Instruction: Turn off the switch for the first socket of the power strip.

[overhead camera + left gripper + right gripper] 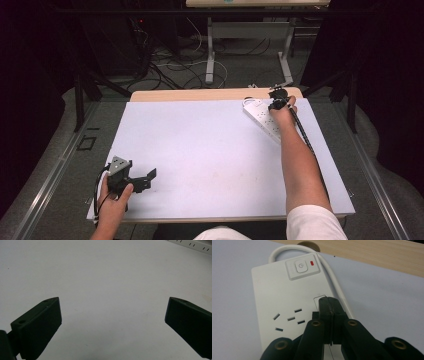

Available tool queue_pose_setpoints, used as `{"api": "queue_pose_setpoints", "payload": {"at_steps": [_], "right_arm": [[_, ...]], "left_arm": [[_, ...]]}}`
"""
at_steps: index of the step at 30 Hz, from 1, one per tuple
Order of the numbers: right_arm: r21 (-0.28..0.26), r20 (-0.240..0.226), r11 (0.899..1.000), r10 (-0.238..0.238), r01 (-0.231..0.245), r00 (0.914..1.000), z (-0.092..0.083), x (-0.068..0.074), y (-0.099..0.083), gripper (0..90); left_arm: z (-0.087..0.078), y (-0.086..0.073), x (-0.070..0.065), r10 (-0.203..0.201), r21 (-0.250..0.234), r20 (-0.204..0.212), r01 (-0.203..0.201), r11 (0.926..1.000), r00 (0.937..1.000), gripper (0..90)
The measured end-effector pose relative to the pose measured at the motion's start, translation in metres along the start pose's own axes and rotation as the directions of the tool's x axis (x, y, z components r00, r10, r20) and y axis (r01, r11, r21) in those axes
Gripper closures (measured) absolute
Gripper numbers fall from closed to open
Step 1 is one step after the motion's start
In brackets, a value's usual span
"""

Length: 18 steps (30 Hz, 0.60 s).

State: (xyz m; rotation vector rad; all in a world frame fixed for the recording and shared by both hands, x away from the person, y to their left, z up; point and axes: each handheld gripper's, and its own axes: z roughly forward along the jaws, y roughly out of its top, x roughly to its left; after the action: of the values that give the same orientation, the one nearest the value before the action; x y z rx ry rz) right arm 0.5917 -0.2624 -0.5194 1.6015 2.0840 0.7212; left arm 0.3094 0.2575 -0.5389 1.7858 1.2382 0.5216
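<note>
The right gripper (329,305) has its two black jaws pressed together w/ no gap and nothing between them. Its tips are over the top face of the flat white plastic power strip (284,305), beside a thin outlined rectangle printed there; can't tell whether tips touch the surface or sit just above it. In the right gripper view a grey power button (301,266) w/ a small red indicator light (312,263) sits farther along the strip, and a group of socket slots (289,319) is just to the side of the tips. The strip's white cable (334,282) curves from its far end and runs along the edge next to the jaws.

In the high view the power strip (262,116) lies at the far right of the white table mat (200,150), angled, near the wooden table edge (200,94); right gripper (278,102) is above its far end.

The left gripper (145,181) is at the near left corner of the mat, jaws spread wide, holding nothing, bare mat between them, well apart from the strip.
</note>
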Motion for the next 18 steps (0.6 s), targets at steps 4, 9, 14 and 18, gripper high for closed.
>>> {"api": "queue_pose_setpoints", "payload": {"at_steps": [4, 9, 14, 18], "right_arm": [[-0.004, 0.01, 1.0, -0.005, 0.005, 0.9999, 0.0004, 0.0014, -0.0009, 90.0], [0.011, 0.002, 1.0, 0.014, -0.014, 0.9999, 0.001, 0.0005, -0.0017, 90.0], [0.017, 0.011, 1.0, 0.005, -0.005, 0.9999, 0.0005, 0.001, -0.0012, 90.0], [0.02, 0.004, 1.0, 0.013, -0.013, 0.9999, -0.0001, 0.0002, -0.0009, 89.4]], "left_arm": [[-0.0001, 0.0, 0.0, 0.001, 0.0, -0.001, -0.001, 1.0, 1.0, 0.7], [-0.0001, 0.0001, -0.0002, 0.002, 0.001, -0.001, -0.002, 1.0, 1.0, 0.7], [-0.0004, 0.0004, 0.0005, 0.01, 0.0, -0.006, -0.01, 1.0, 0.9999, 0.7], [-0.0002, 0.0004, 0.0003, 0.01, -0.001, -0.006, -0.01, 0.9999, 0.9999, 0.7]]}}
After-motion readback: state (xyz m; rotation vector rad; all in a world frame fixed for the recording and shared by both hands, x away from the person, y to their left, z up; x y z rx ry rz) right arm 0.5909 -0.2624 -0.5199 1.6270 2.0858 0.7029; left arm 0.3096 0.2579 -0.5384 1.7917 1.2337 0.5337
